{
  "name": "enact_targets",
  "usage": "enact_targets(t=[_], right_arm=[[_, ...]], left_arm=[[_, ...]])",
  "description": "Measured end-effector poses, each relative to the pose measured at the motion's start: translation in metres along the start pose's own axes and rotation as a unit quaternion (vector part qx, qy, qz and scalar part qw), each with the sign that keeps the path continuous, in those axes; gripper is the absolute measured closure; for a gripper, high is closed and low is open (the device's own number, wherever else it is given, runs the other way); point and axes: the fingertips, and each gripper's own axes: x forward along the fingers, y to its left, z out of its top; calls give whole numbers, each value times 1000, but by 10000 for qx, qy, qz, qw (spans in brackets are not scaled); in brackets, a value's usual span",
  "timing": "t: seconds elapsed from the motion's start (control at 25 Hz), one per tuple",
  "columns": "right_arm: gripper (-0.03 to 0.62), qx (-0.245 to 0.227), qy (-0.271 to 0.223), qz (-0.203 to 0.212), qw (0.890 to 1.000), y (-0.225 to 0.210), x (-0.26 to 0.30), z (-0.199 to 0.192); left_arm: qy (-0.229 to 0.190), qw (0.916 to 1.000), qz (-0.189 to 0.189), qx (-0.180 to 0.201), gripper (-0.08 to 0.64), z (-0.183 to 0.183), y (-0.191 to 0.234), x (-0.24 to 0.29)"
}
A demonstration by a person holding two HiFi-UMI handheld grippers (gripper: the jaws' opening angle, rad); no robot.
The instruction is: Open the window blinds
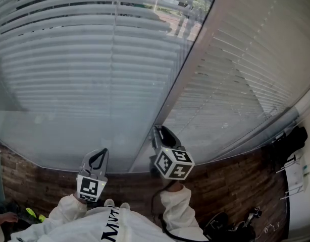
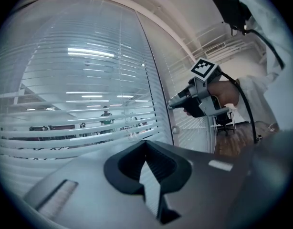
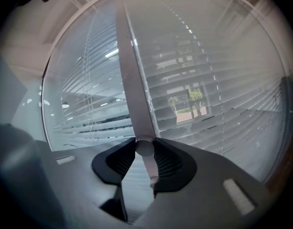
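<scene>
White slatted blinds hang behind glass in two panes, the left pane (image 1: 84, 69) and the right pane (image 1: 241, 79), with a grey post (image 1: 193, 64) between them. In the right gripper view a small round knob (image 3: 144, 147) on that post (image 3: 130, 70) sits between the jaw tips. My right gripper (image 3: 144, 149) is shut on it and points at the post (image 2: 153, 80); the left gripper view shows this gripper (image 2: 171, 104) from the side. Trees show through the gaps between the slats (image 3: 199, 99). My left gripper (image 1: 103, 152) hangs short of the left pane, shut, holding nothing.
A second small knob (image 2: 176, 129) sits lower on the post, below my right gripper. A brown wooden floor (image 1: 230, 180) runs under the window. Dark bags (image 1: 291, 140) and a white rack (image 1: 297, 178) stand at the right. A black cable (image 1: 157, 205) trails from my right gripper.
</scene>
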Motion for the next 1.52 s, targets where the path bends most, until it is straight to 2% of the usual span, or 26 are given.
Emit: enact_targets(t=[0.16, 0.36, 0.44, 0.56, 0.68, 0.8, 0.88, 0.96, 1.12, 1.24, 1.32, 1.52], right_arm=[[466, 1050, -130, 241, 9941, -3, 0, 1], [468, 2168, -375, 477, 9743, -6, 0, 0], [467, 2720, -470, 596, 9593, -6, -1, -1], [468, 3633, -592, 849, 9259, -9, -1, -3], [466, 4231, -660, 1073, 8973, -18, 3, -9], [466, 4532, -703, 1229, 8801, -22, 6, -2], [466, 4599, -701, 1309, 8754, -17, 5, 8], [465, 4544, -684, 1396, 8771, -13, 4, 11], [449, 3991, -600, 1533, 9020, -5, -6, -3], [440, 3711, -562, 1630, 9125, -1, -19, -6], [456, 3517, -554, 1618, 9204, -3, -29, -7], [522, 2747, -586, 1308, 9508, -10, -58, -21]], left_arm=[[-15, 10000, 16, -6, 560, 2, -1, -1], [-13, 10000, 66, 30, 560, 2, -1, -5], [-9, 10000, 90, 37, 560, 2, -1, -8], [4, 9999, 138, 48, 560, 3, -4, -10], [22, 9998, 166, 53, 560, -3, -10, -7], [57, 9998, 183, 80, 560, 2, -13, -4], [105, 9996, 224, 125, 560, 13, -11, -9], [137, 9994, 268, 154, 560, 16, -12, -15], [178, 9991, 352, 158, 560, 1, -22, -25], [244, 9988, 384, 203, 560, -1, -24, -30], [280, 9986, 379, 260, 560, 4, -25, -30], [266, 9984, 360, 359, 560, 11, -28, -29]])
